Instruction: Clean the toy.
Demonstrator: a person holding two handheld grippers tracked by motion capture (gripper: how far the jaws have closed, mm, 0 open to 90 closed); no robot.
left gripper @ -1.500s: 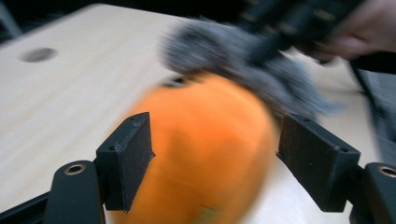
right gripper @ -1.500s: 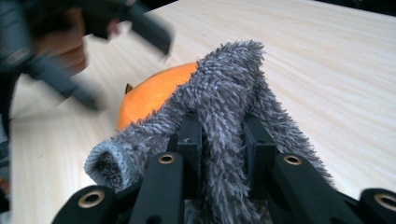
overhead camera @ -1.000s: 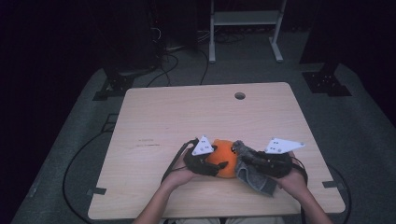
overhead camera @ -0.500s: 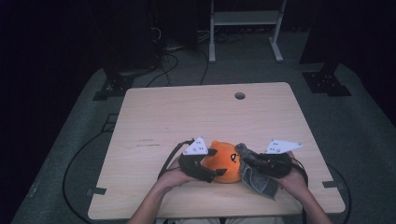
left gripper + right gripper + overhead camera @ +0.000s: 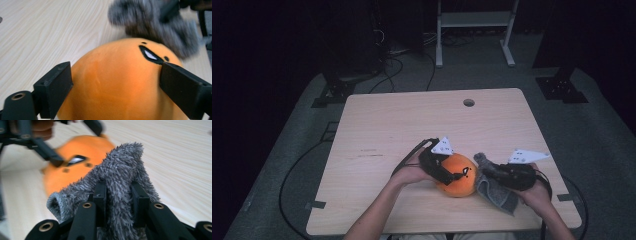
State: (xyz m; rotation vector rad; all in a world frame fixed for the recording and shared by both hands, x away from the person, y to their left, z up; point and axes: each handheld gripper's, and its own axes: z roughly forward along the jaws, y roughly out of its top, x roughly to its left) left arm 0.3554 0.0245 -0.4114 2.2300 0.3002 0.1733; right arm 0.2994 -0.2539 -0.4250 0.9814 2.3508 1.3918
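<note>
An orange round plush toy (image 5: 457, 187) with a stitched face lies on the wooden table (image 5: 412, 120) near its front edge. My left gripper (image 5: 460, 176) reaches over it from the left. Its jaws have just been opening and now flank the toy (image 5: 117, 75) at its widest part, with no dent showing under the pads (image 5: 57, 85). Just right of the toy, my right gripper (image 5: 492, 175) is shut on a grey fluffy cloth (image 5: 497, 192). Its jaws have just eased open slightly, and the cloth (image 5: 122, 165) is still pinched between them and stands up beside the toy (image 5: 60, 177).
A small round hole (image 5: 469, 102) sits near the table's far edge. Bare wood stretches behind and to the left of the hands. Cables (image 5: 387, 60) and a white stand (image 5: 472, 30) lie on the dark floor beyond the table.
The left gripper has moved right, over the toy, with its jaws spread wider. The toy has shifted slightly right. The right hand and cloth have moved a little right and lower.
</note>
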